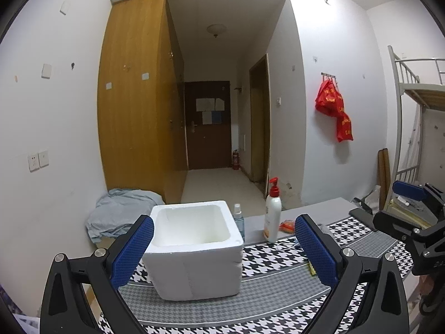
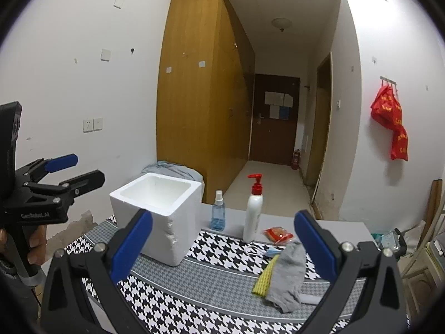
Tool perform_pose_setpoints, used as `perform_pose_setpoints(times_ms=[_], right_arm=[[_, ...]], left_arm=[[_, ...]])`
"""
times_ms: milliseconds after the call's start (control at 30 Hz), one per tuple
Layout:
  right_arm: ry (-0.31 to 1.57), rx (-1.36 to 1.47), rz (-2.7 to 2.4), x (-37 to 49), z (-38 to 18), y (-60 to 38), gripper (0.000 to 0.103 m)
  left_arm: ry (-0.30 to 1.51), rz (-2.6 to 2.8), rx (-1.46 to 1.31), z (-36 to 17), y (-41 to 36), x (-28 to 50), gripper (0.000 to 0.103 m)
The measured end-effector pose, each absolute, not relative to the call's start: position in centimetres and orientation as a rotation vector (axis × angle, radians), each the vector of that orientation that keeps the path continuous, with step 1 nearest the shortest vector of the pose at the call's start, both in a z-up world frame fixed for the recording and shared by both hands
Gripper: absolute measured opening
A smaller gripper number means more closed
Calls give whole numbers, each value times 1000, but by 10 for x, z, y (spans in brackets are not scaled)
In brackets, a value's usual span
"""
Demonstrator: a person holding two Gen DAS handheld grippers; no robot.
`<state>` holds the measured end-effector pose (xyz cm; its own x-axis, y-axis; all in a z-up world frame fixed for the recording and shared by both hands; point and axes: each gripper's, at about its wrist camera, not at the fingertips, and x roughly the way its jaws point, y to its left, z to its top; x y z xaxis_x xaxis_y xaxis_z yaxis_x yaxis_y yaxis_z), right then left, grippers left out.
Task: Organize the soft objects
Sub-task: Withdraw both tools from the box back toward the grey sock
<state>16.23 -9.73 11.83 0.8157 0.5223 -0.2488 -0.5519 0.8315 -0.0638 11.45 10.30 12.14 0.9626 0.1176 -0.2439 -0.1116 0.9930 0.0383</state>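
Worktop (image 2: 222,292), houndstooth cloth in black, white and grey, carrying all items. Foam box (image 2: 167,217), white, open-topped, apparently empty, standing at the left of the cloth; one front edge chipped. Left gripper (image 1: 224,246), fingers spread wide with nothing between them, aimed at the foam box. Right gripper (image 2: 222,243), fingers likewise wide apart and empty, pointing over the middle of the cloth. Lotion bottle (image 2: 253,214), white with red pump, upright behind the cloth; label too small to read. Grey sock (image 2: 287,274), limp, lying at the right of the cloth, well apart from the box. Yellow cloth strip (image 2: 264,279), touching the sock's left edge and partly under it. Spray bottle (image 2: 218,213), blue, upright beside the lotion. Red snack packet (image 2: 278,235), writing illegible. Step in hand: approach, nothing yet grasped (the box is probably the destination). Next move, by judgement: right gripper lowers onto the sock and pinches a fold. Legible writing: "GenRobot.AI" on the left gripper's body, in the right wrist view.
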Motion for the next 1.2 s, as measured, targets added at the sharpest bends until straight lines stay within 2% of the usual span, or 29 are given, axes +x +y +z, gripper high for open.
perform_pose_setpoints(times_ms=[567, 1200], right_arm=[[205, -124, 538, 131, 110, -124, 103], [210, -134, 506, 127, 73, -147, 103]], left_arm=[[230, 70, 9, 115, 83, 85, 102], [251, -35, 19, 73, 46, 95, 102]])
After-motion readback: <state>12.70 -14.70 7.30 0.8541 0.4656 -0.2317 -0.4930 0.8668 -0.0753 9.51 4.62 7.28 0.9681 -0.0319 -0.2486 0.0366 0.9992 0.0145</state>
